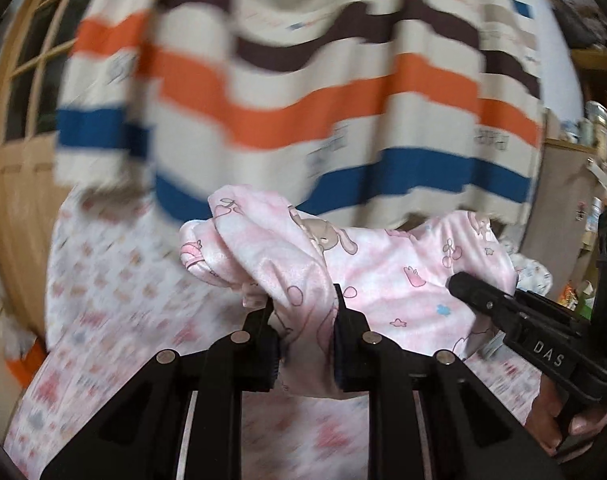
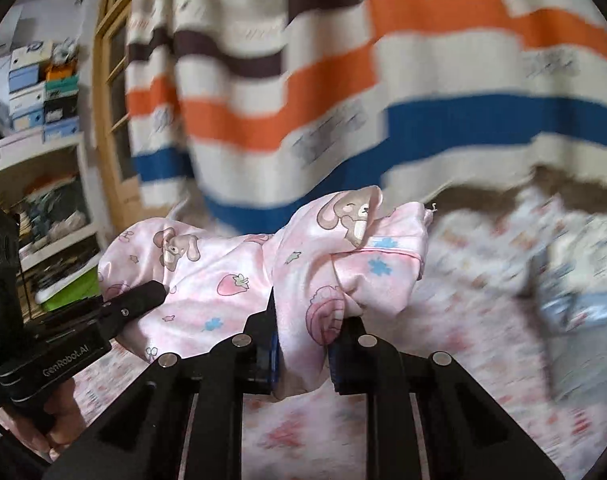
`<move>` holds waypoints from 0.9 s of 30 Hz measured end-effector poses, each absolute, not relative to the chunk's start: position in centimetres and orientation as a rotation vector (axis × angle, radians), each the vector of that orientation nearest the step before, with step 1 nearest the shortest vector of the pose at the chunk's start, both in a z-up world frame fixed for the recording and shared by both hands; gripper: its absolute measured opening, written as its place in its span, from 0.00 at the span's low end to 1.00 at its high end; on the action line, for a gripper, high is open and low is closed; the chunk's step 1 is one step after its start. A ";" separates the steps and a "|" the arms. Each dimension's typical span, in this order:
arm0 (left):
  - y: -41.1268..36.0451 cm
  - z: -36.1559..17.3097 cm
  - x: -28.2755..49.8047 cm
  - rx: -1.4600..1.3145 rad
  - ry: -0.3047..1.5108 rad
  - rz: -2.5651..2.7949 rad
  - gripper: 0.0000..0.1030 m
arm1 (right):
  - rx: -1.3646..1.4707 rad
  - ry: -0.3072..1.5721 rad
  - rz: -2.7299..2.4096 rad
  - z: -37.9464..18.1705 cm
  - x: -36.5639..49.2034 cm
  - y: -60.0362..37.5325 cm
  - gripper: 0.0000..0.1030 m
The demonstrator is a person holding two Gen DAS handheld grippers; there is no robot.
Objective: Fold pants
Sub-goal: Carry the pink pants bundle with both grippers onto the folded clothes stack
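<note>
The pink pants [image 1: 383, 276] with bunny and strawberry prints hang bunched between my two grippers, lifted above the bed. My left gripper [image 1: 303, 304] is shut on one bunched end of the pants. My right gripper [image 2: 309, 308] is shut on the other end of the pants [image 2: 223, 276]. The right gripper also shows at the right of the left wrist view [image 1: 463, 284], and the left gripper at the left of the right wrist view [image 2: 151, 290]. The two grippers are close together, side by side.
A patterned white and pink bedsheet [image 1: 115, 304] lies below. A striped orange, blue and brown curtain [image 1: 303, 92] hangs behind. A wooden door [image 2: 111, 80] and shelves with boxes [image 2: 35, 92] stand at the left. Other fabric [image 2: 575, 292] lies on the bed at the right.
</note>
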State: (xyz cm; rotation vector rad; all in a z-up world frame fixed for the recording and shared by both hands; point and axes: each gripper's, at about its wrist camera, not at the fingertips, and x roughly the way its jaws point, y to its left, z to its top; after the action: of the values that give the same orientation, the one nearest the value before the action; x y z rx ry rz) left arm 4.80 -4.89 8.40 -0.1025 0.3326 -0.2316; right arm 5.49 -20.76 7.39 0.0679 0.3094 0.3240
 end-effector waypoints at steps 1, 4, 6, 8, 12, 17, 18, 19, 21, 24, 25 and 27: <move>-6.4 8.9 5.2 -0.088 0.316 -0.248 0.19 | 0.073 0.302 0.290 8.0 5.3 -22.3 0.19; -11.7 10.5 6.6 -0.058 0.282 -0.297 0.19 | 0.081 0.282 0.201 9.6 5.0 -27.2 0.19; -15.4 11.4 7.7 -0.058 0.270 -0.345 0.19 | 0.066 0.255 0.137 10.8 4.9 -30.4 0.19; -19.1 12.3 8.9 -0.044 0.242 -0.379 0.19 | 0.059 0.233 0.061 12.1 5.0 -33.8 0.19; -26.5 13.8 11.3 -0.049 0.204 -0.456 0.19 | 0.072 0.204 -0.062 14.0 5.9 -40.6 0.19; -35.3 14.1 15.1 -0.002 0.252 -0.506 0.20 | 0.145 0.239 -0.176 14.1 8.5 -49.3 0.19; -36.8 14.0 15.9 -0.001 0.269 -0.519 0.20 | 0.161 0.239 -0.194 13.8 8.9 -51.0 0.19; -38.1 13.8 16.7 0.004 0.281 -0.521 0.20 | 0.169 0.242 -0.208 13.5 9.5 -52.3 0.19; -40.8 13.0 17.7 0.055 0.287 -0.458 0.21 | 0.172 0.264 -0.225 12.8 11.0 -54.7 0.19; -43.2 10.9 19.1 0.074 0.335 -0.458 0.21 | 0.149 0.359 -0.255 10.8 14.1 -56.9 0.19; -43.6 10.2 19.5 0.079 0.352 -0.460 0.21 | 0.151 0.373 -0.266 10.2 14.6 -57.3 0.19; -44.0 8.7 20.5 0.095 0.391 -0.463 0.26 | 0.180 0.396 -0.256 8.8 15.4 -58.4 0.19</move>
State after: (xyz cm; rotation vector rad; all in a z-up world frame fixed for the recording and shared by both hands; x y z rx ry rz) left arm 20.50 -44.04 8.67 0.0947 0.3913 -0.4634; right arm 15.39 -58.37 8.75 0.1797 0.3963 -0.2555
